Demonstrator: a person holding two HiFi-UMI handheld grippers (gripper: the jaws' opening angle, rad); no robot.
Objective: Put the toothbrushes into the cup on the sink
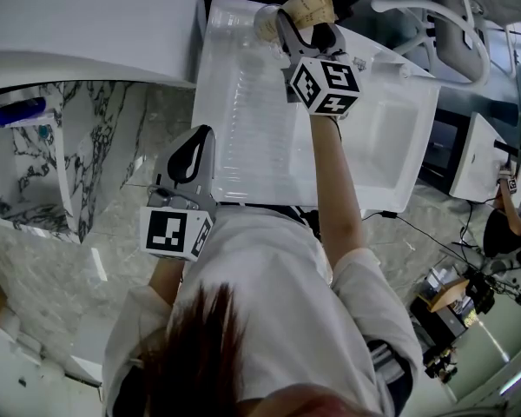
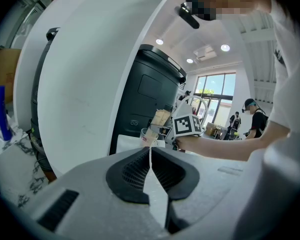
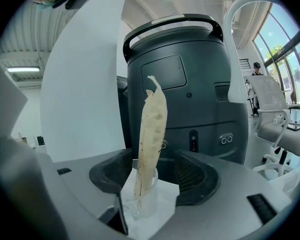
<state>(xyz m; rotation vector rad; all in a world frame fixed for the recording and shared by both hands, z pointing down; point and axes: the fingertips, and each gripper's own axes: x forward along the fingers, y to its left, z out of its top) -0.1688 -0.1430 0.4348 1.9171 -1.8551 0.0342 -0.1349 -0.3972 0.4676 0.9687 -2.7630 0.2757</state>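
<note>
Right gripper (image 3: 155, 173): spread wide, grips nothing. Brackets a wrapped toothbrush (image 3: 151, 129), with a gap to either pad. Wrapped toothbrush: stands nearly upright with a slight lean, foot down inside clear cup (image 3: 140, 204). Clear cup: sits at far left corner of white sink (image 1: 243, 129), low between the jaws. Beyond it, dark grey machine (image 3: 190, 84); further right, white chair (image 3: 275, 119). Left gripper (image 2: 150, 159): pressed fully together, holds nothing. Hangs at near left edge of white sink, beside marble counter (image 1: 113, 146), well apart from clear cup. Points toward the far end and the right gripper.
</note>
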